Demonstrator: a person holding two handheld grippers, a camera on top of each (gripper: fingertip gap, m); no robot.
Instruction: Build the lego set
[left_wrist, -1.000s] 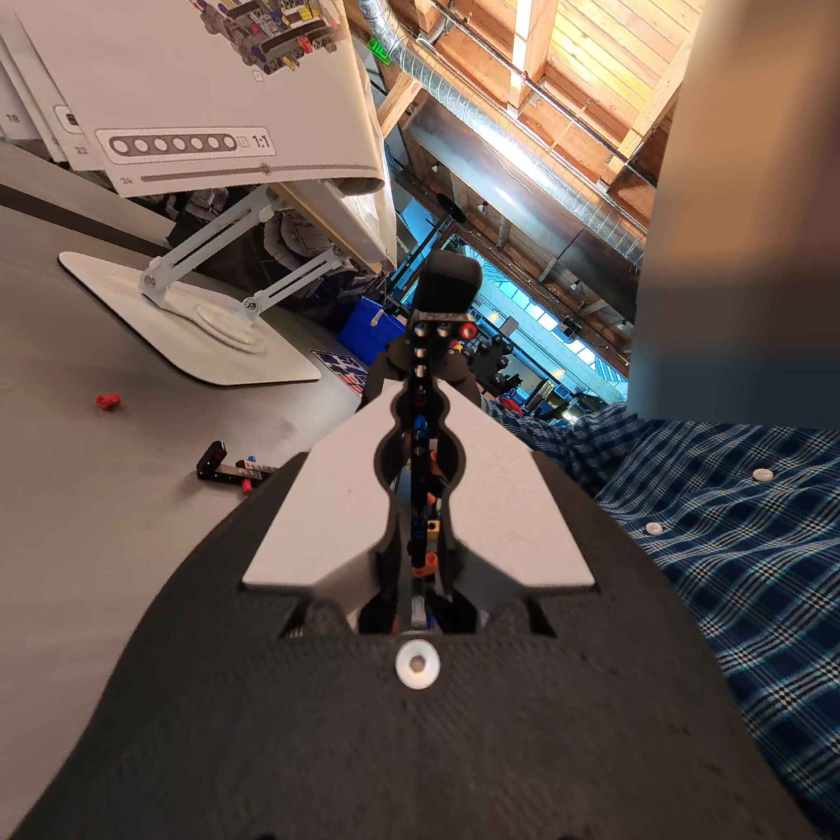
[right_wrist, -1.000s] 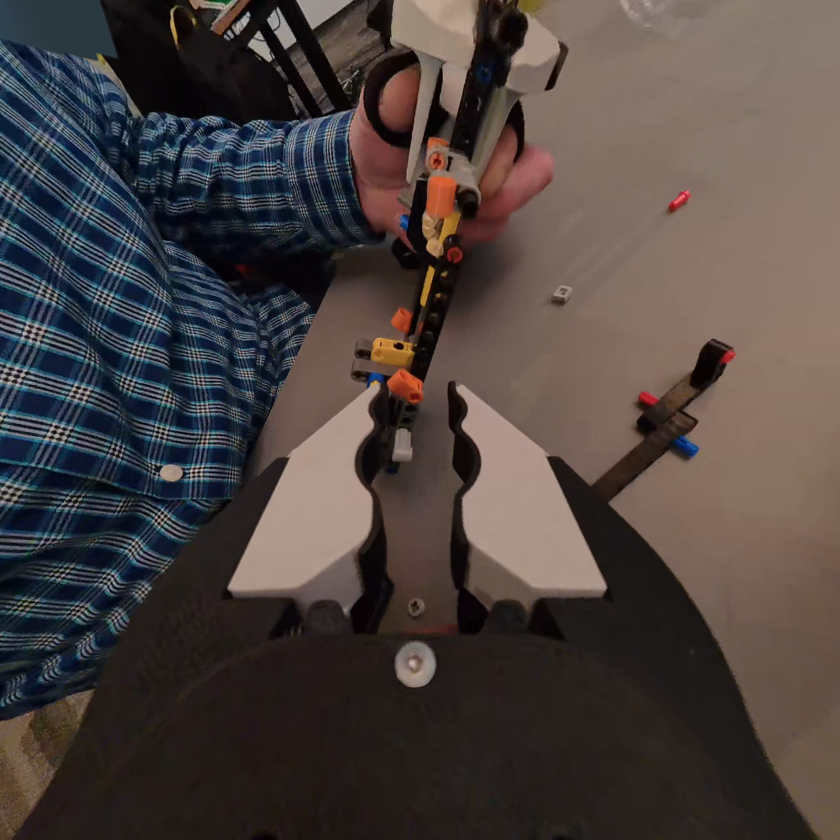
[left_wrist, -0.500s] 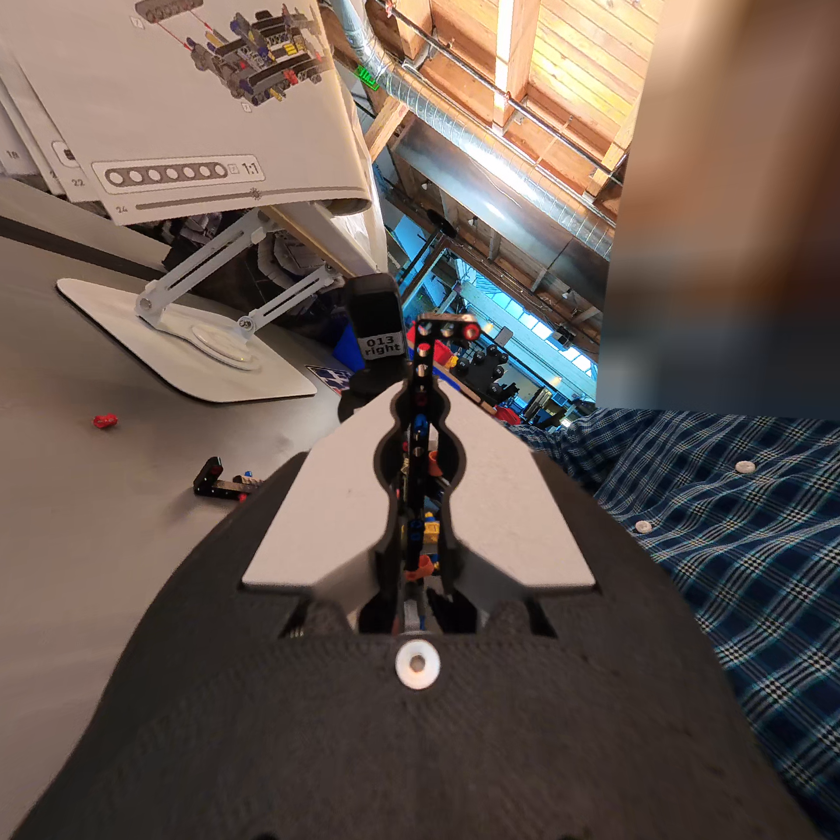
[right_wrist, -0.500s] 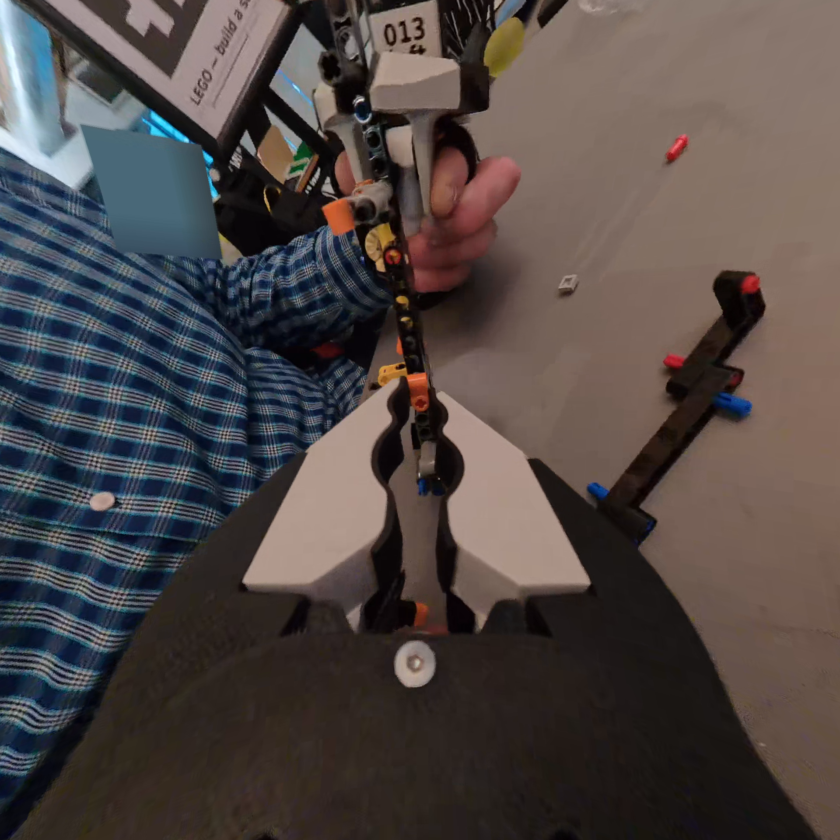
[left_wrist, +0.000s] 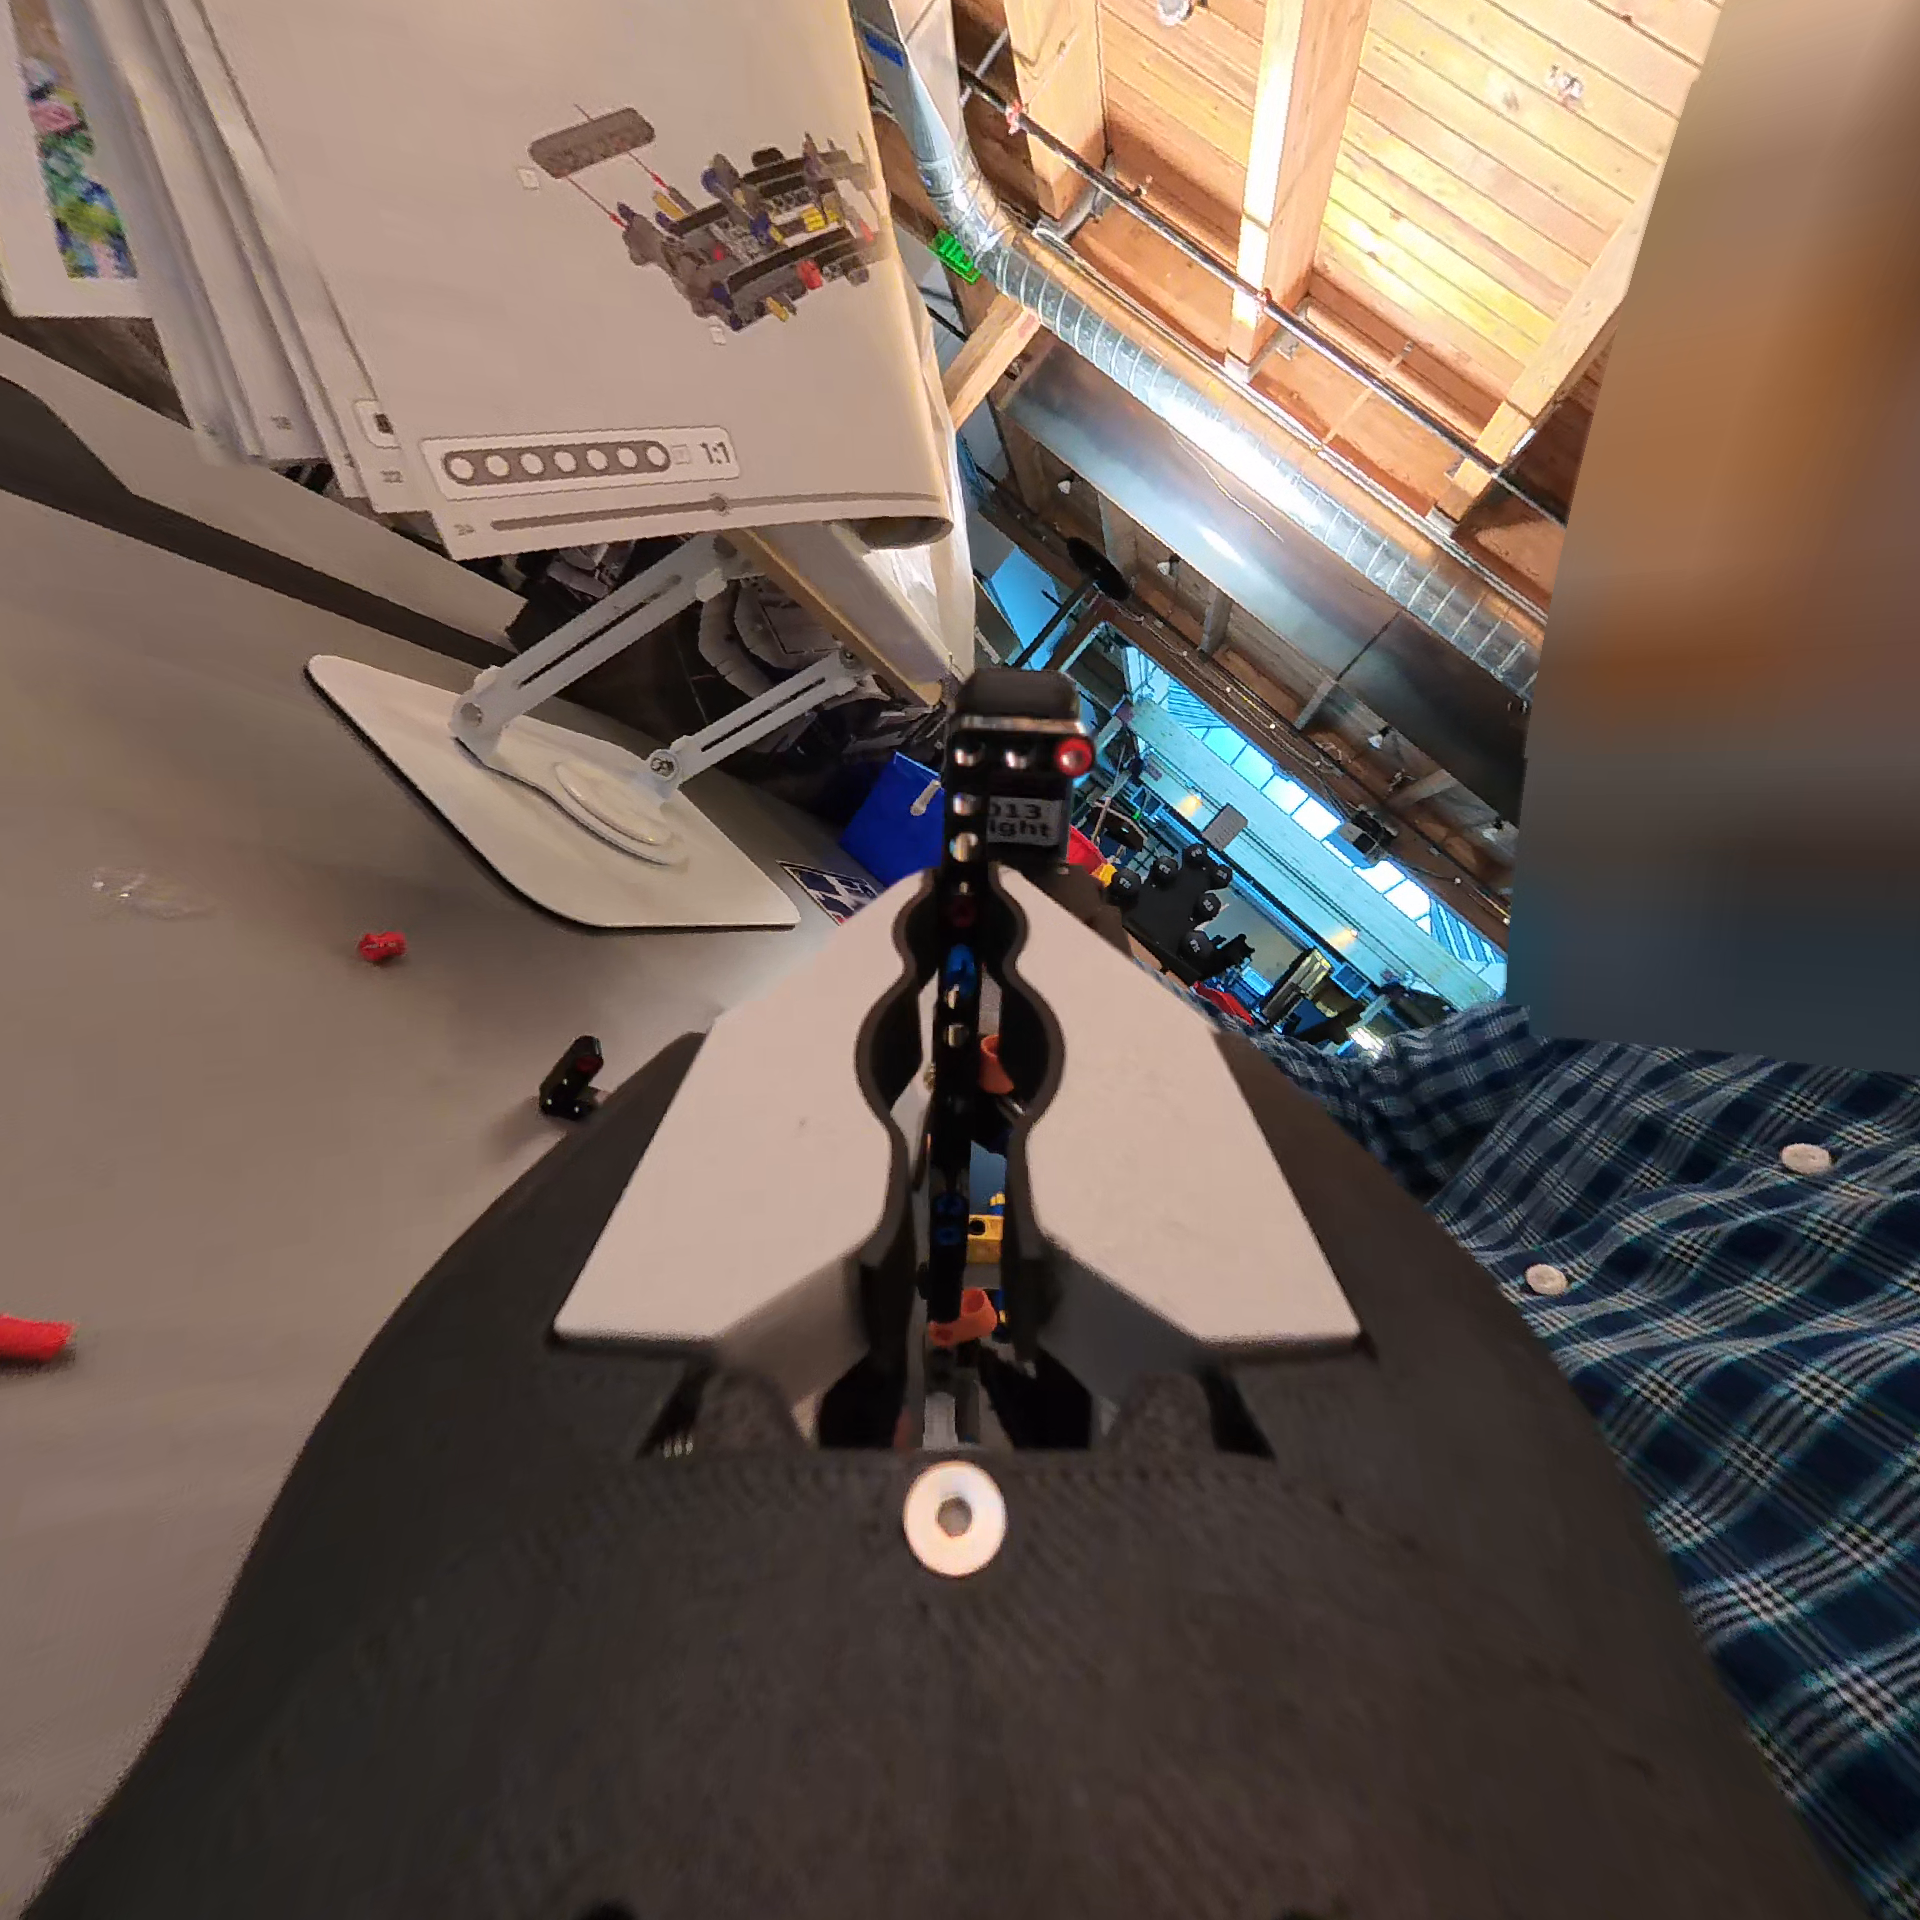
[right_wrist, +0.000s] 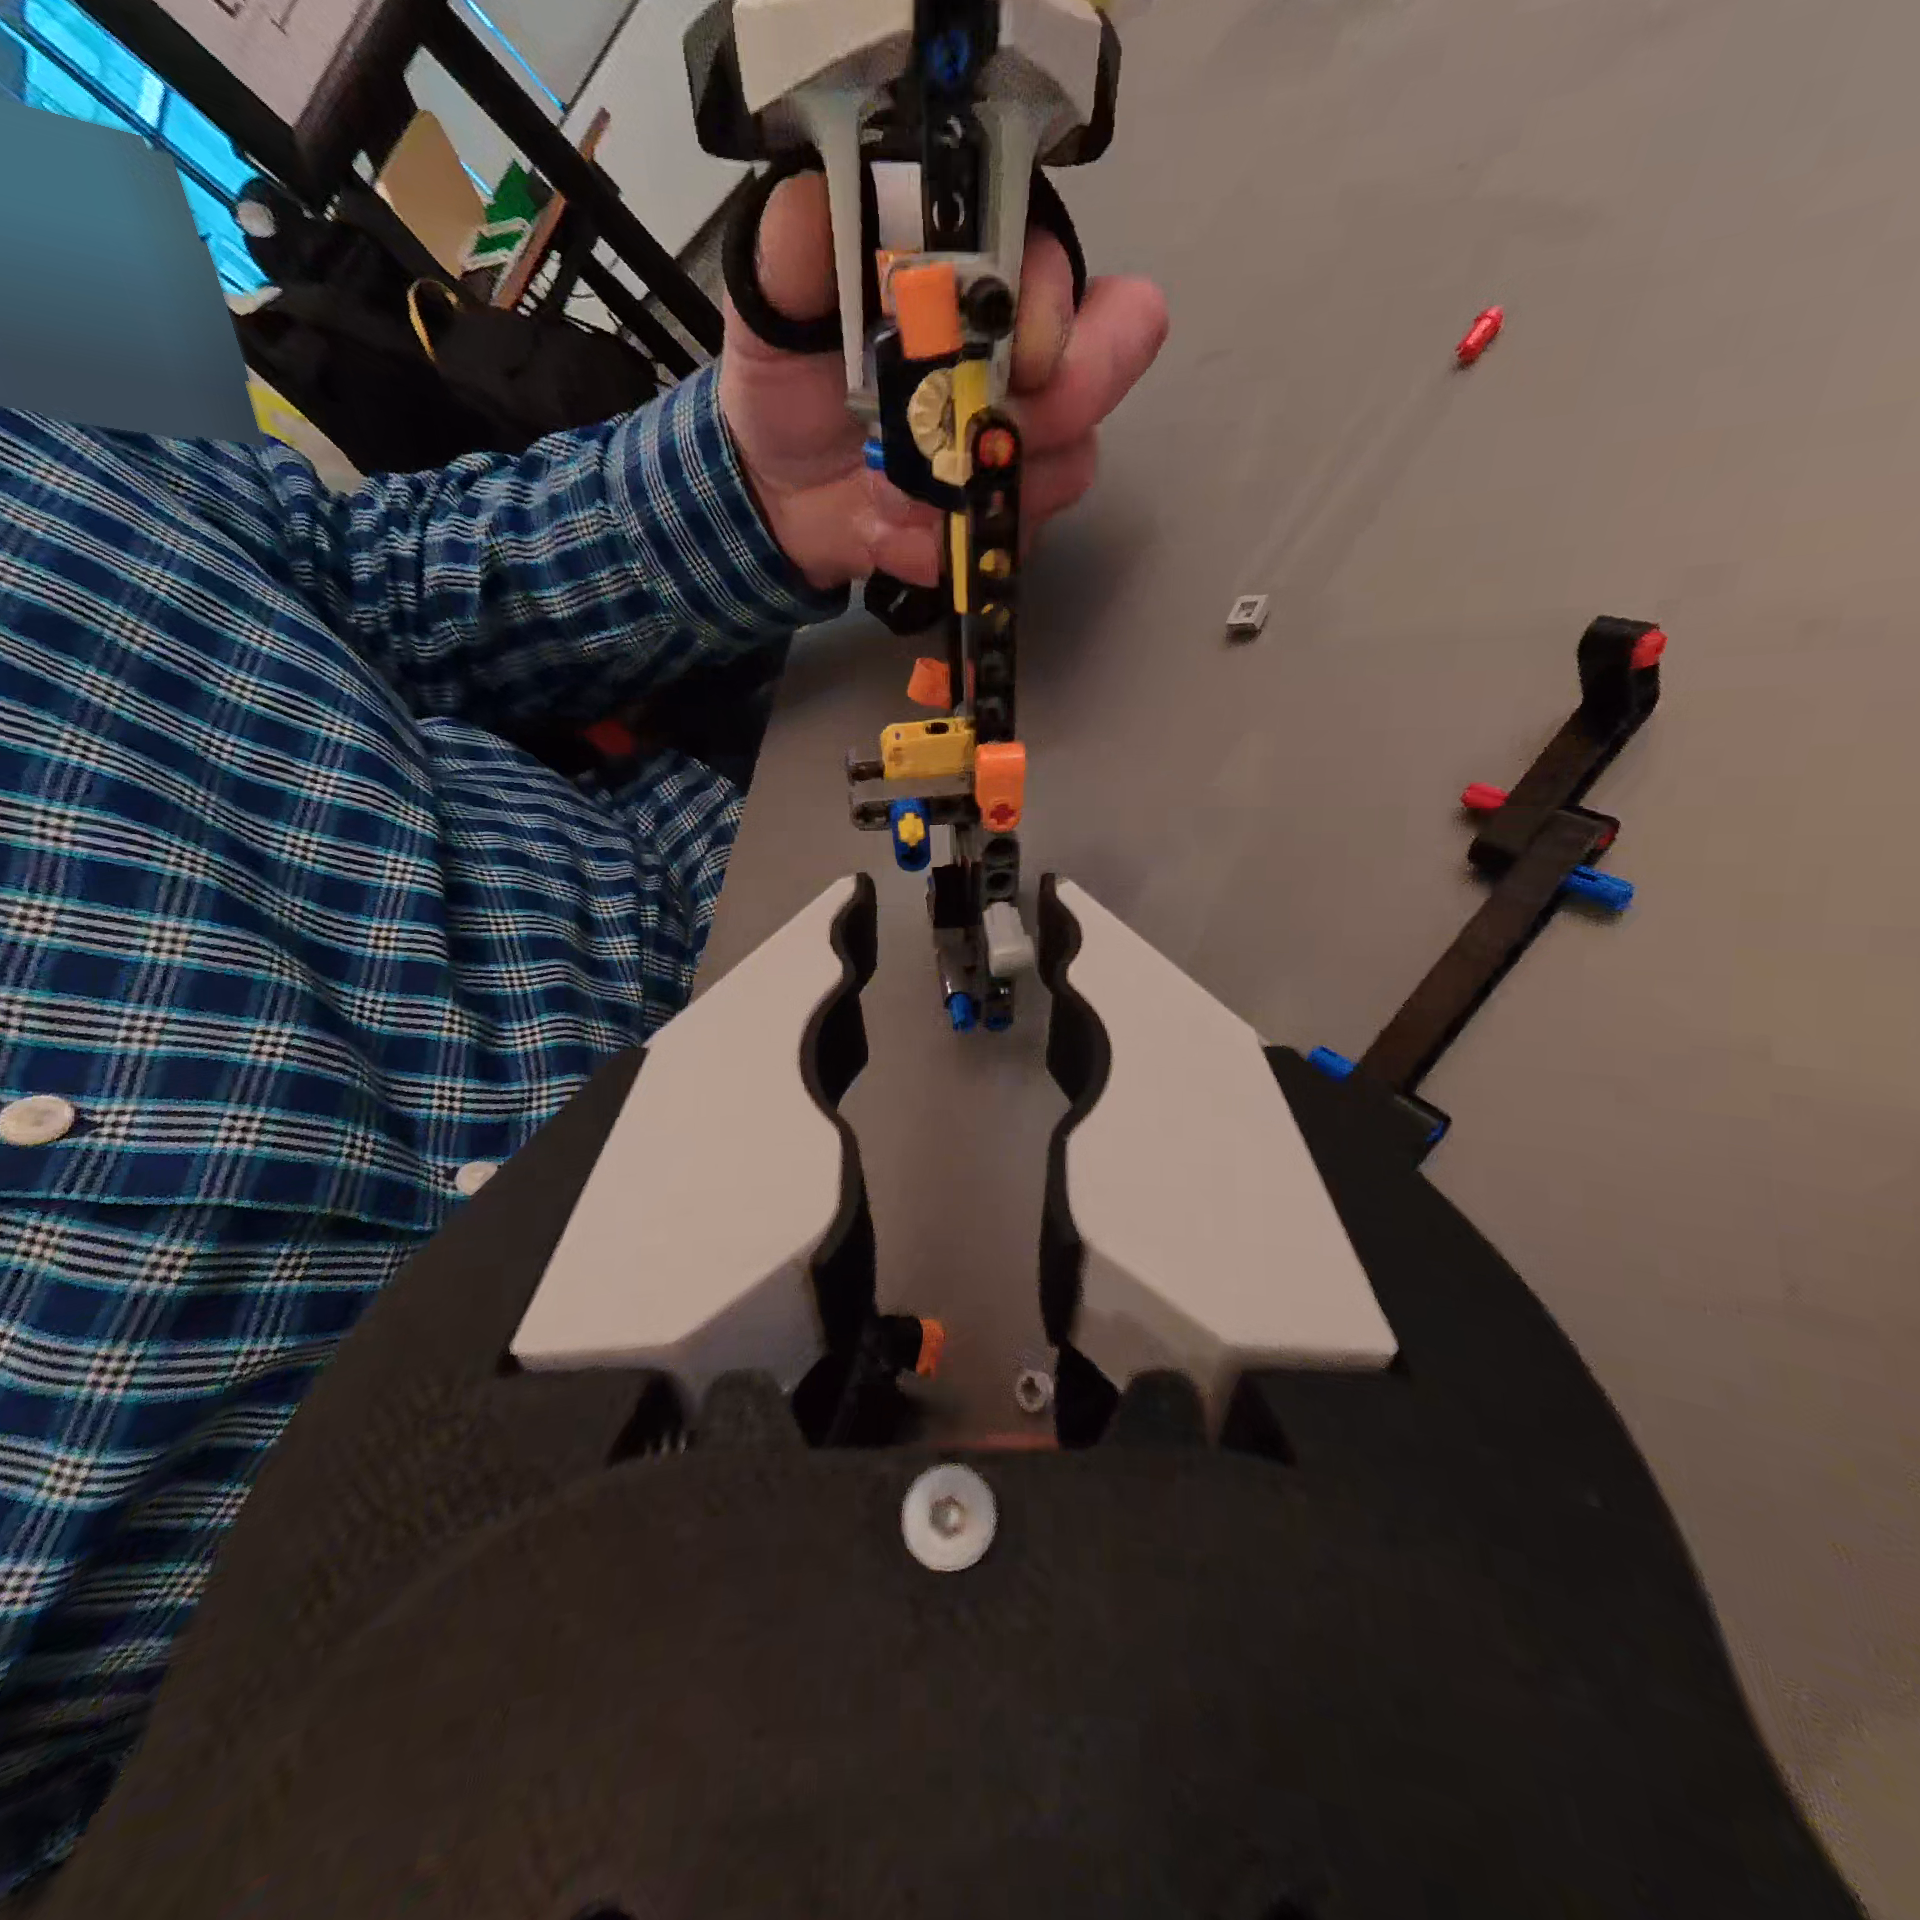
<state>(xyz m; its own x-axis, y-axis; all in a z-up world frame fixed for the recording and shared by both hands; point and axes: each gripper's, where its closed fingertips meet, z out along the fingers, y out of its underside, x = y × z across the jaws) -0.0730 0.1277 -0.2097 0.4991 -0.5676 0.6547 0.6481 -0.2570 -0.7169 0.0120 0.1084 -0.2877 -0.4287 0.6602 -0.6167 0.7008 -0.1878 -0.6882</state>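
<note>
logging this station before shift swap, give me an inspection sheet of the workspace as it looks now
surface: grey table, no spills seen.
job's things: lego assembly held in the air; black beam sub-build lying on the table.
clutter: loose red pins, small grey piece.
grippers: left gripper shut on the lego assembly; right gripper open, fingers either side of its lower end.
cables: nothing seen.
surroundings: instruction booklet on a white stand; person's plaid shirt.

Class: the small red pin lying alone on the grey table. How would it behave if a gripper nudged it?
The red pin looks rounded and slim, so it would probably roll or skid across the smooth grey table. It seems tiny and light, likely easy to flick away.
</note>
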